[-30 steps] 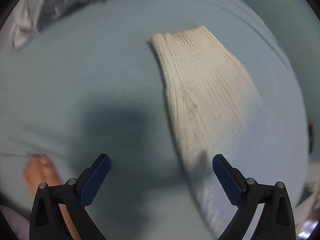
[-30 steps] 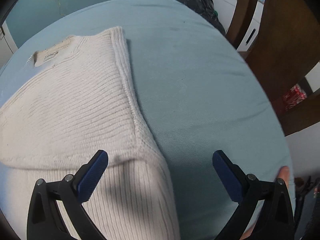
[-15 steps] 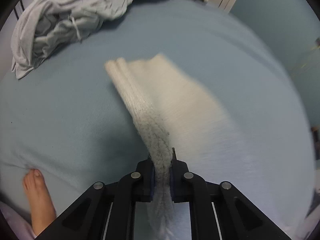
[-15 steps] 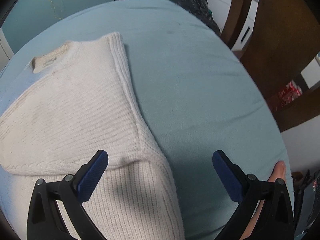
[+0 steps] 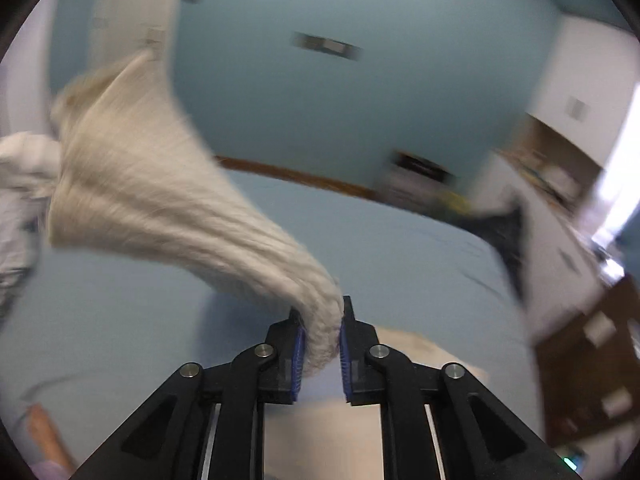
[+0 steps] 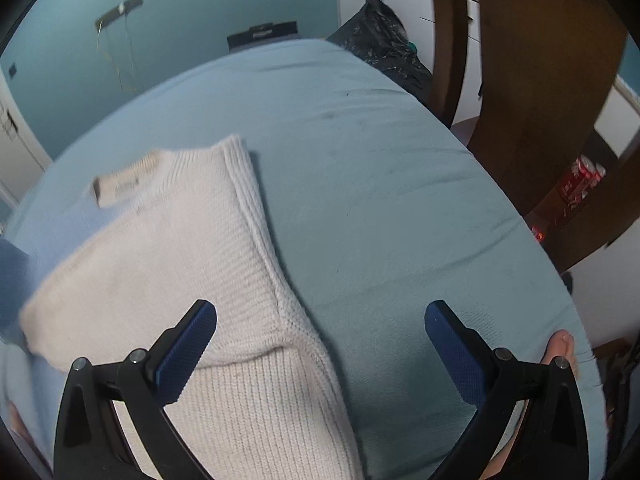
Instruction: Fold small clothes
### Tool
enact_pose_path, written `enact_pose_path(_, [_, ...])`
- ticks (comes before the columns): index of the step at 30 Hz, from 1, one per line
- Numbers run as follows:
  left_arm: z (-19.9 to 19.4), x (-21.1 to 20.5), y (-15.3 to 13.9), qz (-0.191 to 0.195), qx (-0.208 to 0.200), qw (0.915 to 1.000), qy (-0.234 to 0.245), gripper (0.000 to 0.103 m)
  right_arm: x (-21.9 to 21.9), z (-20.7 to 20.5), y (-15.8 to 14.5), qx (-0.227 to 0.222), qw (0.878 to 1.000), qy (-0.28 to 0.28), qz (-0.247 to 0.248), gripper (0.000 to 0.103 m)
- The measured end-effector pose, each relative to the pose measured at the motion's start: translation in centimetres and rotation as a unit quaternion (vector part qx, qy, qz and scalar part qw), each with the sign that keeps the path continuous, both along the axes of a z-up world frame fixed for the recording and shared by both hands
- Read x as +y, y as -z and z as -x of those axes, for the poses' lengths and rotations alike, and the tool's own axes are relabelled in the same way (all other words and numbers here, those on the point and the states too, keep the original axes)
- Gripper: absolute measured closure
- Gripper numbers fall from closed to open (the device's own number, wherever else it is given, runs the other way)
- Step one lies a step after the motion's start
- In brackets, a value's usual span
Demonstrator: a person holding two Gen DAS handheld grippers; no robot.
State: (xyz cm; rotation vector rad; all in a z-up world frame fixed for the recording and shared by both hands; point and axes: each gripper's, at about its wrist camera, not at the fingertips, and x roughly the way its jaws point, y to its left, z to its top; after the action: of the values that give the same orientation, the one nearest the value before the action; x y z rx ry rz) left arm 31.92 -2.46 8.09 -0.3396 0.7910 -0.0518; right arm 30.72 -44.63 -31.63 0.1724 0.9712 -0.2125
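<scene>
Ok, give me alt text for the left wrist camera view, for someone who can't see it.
The left gripper is shut on a bunched cream knit sleeve, its jaws having just opened a little, and the sleeve streams up and to the left, blurred. Behind lie a pale blue bed sheet and a teal wall.

Left wrist view faces nearly level across the bed (image 5: pixel 400 248); right wrist view looks steeply down, close; both share it.

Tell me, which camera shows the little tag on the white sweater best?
The right wrist view. The tag lies near the collar of the cream sweater, slightly blurred. The left wrist view shows only the sleeve pinched in the left claw, no tag.
</scene>
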Motion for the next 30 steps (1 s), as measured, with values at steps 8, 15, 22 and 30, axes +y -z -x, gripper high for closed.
enact_pose_path(8, [3.7,-13.8,4.7,0.053,0.109,0.9741,0.191,0.001,-2.4,1.0,0.8,0.013,0.994,0.010,-0.107,0.001])
enact_pose_path(15, [8.9,-3.0,5.7,-0.034,0.137,0.9825,0.121,0.001,-2.4,0.8,2.3,0.039,0.990,-0.017,-0.135,0.001])
enact_pose_path(22, [16.3,9.4,9.1,-0.108,0.122,0.9865,0.015,0.001,0.8,-1.9,3.4,0.072,0.964,-0.017,-0.255,0.001])
enact_pose_path(30, [17.9,12.8,16.7,-0.133,0.183,0.9739,0.011,0.001,11.8,-14.1,6.3,0.175,0.952,-0.027,-0.250,0.002])
